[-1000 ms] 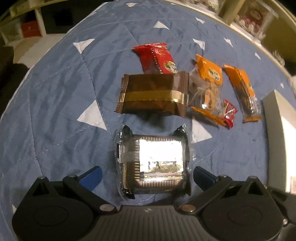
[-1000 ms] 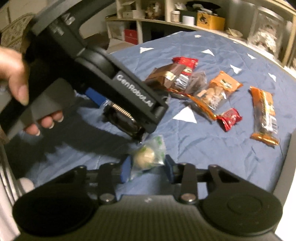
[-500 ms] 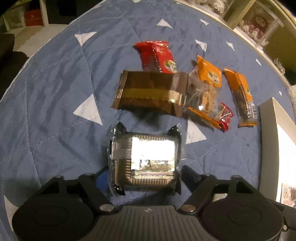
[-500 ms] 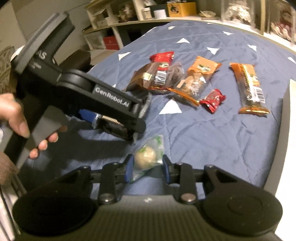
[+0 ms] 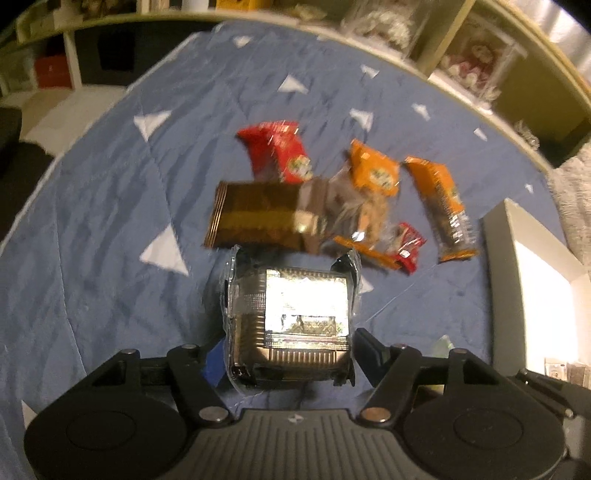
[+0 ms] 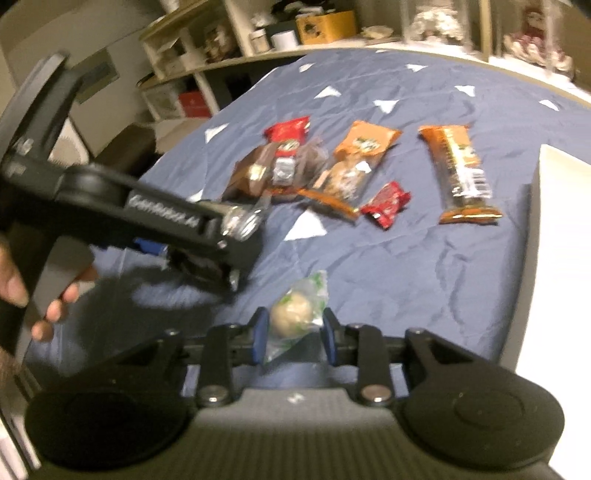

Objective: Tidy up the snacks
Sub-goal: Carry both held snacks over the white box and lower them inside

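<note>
My left gripper [image 5: 288,354] is shut on a clear-wrapped square pastry [image 5: 291,317] with a shiny gold top, held above the blue quilt. In the right wrist view the left gripper [image 6: 207,254] shows at the left, held by a hand. My right gripper [image 6: 293,332] is shut on a small round pale ball snack [image 6: 293,314] in clear green-printed wrap. On the quilt lie a brown packet [image 5: 262,216], a red packet [image 5: 277,147], an orange bag [image 5: 373,173], an orange bar [image 5: 443,206] and a small red candy [image 5: 406,247].
A white box [image 5: 517,280] stands at the right edge of the quilt [image 5: 92,221]; it also shows in the right wrist view [image 6: 557,236]. Shelves with jars and boxes [image 6: 295,29] run behind the bed.
The left gripper closed on the square pastry and lifted it off the quilt. The right gripper kept the ball snack and rose, shifting toward the white box.
</note>
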Motion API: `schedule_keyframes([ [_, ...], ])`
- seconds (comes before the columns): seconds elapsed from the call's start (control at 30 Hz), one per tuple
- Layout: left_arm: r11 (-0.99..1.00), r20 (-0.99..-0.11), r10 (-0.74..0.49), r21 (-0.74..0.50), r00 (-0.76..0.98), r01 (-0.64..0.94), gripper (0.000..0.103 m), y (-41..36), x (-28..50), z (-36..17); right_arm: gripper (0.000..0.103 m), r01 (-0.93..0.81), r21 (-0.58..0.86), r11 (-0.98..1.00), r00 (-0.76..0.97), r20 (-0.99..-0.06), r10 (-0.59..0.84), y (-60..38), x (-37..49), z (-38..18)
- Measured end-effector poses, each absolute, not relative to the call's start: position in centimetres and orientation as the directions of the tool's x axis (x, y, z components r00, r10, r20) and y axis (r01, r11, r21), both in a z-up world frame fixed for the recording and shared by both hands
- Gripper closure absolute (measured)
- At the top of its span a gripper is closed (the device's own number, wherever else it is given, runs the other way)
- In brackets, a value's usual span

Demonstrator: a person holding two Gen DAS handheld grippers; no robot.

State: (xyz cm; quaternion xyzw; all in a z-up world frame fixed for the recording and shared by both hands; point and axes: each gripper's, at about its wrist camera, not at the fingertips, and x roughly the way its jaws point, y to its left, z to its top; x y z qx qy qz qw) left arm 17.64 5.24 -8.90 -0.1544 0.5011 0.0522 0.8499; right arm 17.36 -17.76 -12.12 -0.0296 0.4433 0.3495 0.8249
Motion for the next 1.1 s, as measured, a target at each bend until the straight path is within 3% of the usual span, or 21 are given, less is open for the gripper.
schedule_keyframes([
  [0.67,0.948,-0.73,-0.216,-0.315,0.649,-0.04,0.033,0.6,16.4,-2.6,0.069,-0.488,0.27,0.83,0.588,-0.601,0.542,-25.5,16.3,-4.7],
  [1.1,0.932,-0.713,-0.338,-0.344,0.614,0.114,0.033,-8.4,18.0,-1.8,0.069,-0.338,0.274,0.901,0.671,-0.601,0.434,-33.2,15.8,-3.9],
])
